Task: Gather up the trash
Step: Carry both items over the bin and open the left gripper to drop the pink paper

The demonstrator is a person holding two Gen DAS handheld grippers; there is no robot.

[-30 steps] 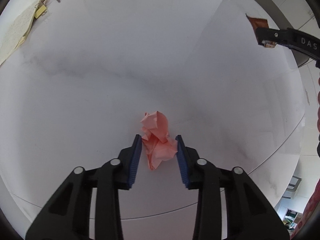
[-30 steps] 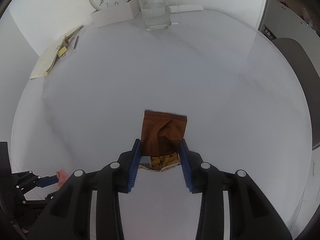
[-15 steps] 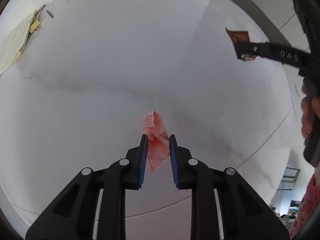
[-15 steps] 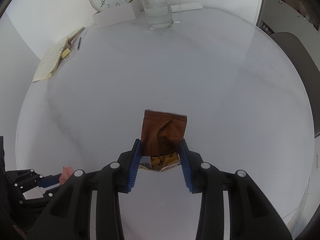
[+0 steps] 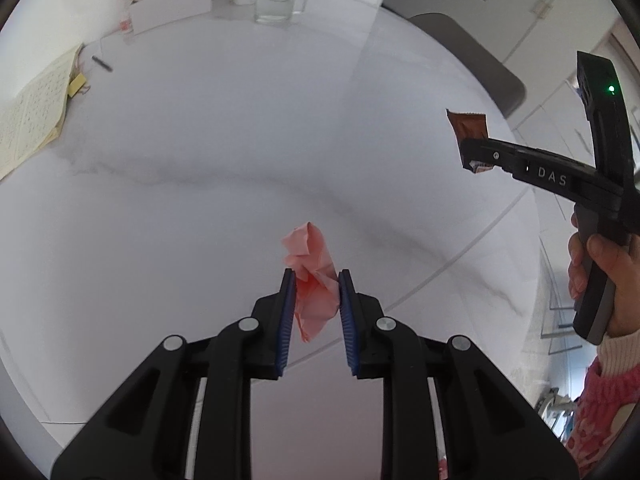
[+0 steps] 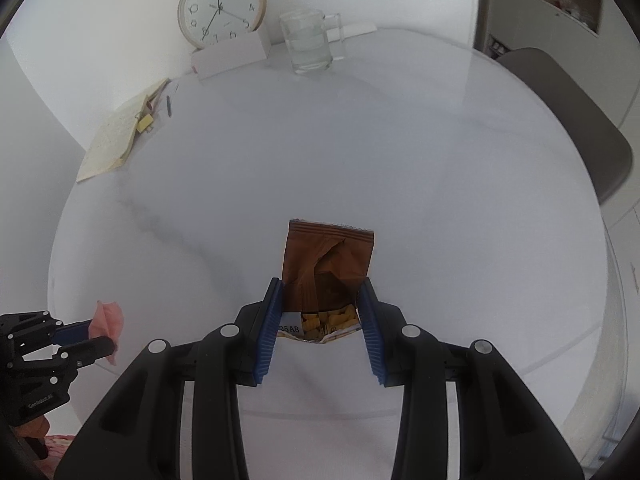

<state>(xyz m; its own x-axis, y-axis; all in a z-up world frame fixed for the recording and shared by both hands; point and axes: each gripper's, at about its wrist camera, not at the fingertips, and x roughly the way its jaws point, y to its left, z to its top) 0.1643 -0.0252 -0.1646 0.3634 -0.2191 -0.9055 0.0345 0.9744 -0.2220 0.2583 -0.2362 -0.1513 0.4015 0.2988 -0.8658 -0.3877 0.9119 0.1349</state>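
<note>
right wrist: clock (image 6: pixel 221 7) behind mug (image 6: pixel 309 42)

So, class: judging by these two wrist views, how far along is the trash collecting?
Done: both pieces are picked up. The left tongs are shut on the crumpled pink paper, and the right tongs are shut on the brown snack wrapper; both hang above the white table. Left: dropping them in a bin, though none is in view. The notebook, clock and glass mug look like non-trash.
</note>
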